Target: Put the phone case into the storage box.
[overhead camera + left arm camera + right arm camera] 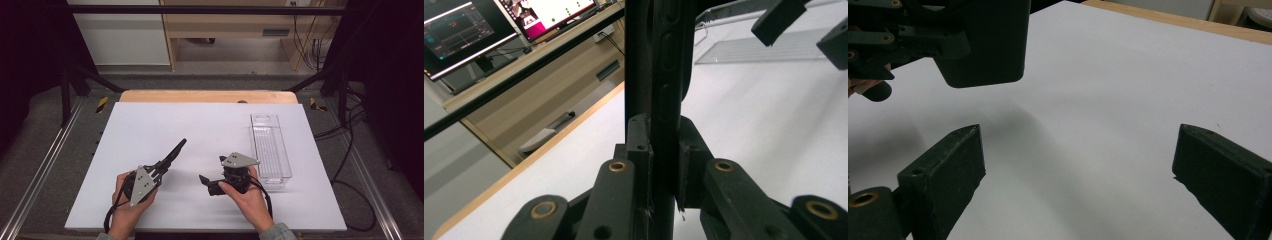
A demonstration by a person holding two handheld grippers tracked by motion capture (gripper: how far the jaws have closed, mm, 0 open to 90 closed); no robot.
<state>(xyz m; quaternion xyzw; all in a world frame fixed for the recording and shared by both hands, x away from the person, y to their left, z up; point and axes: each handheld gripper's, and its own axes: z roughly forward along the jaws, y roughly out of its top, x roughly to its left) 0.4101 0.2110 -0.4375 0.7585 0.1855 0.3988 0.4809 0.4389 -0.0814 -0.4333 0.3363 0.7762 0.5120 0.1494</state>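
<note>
My left gripper [180, 145] lies low over the white table top [200, 125] at front left. A hand holds it, and its long black jaws point toward the far right, pressed together with nothing between them. In the left gripper view the shut left gripper [651, 45] rises up the middle. My right gripper [213, 170] sits just right of it in the other hand, jaws spread and pointing left. The right gripper [1080, 137] stands open over bare white surface, with the left gripper's black body [983, 40] close ahead.
A clear plastic tray [256, 145] stands lengthwise on the right side of the table, beside the right hand. The table's wooden far edge [207, 96] runs behind. Cables [350, 150] lie on the floor at right. Monitors [454, 30] stand on a shelf beyond.
</note>
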